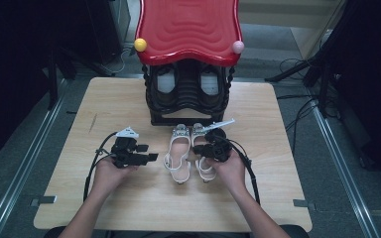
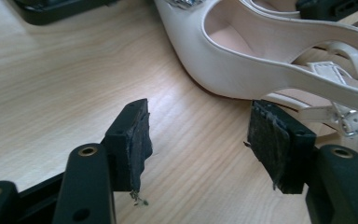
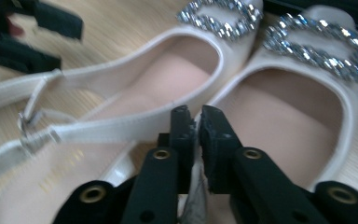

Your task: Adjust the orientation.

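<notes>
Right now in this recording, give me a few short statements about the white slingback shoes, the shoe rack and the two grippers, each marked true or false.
1. A pair of white slingback shoes with rhinestone buckles lies on the light wooden table. True.
2. The left gripper is clamped on a shoe strap. False: its jaws stand open over bare wood, beside the shoe.
3. The right gripper has its jaws nearly together at the edge of a shoe. True.
4. The black shoe rack with a red wavy top stands at the near edge of the table. False: it stands at the far edge.
5. Both shoes sit on the rack. False: they lie in front of it.
</notes>
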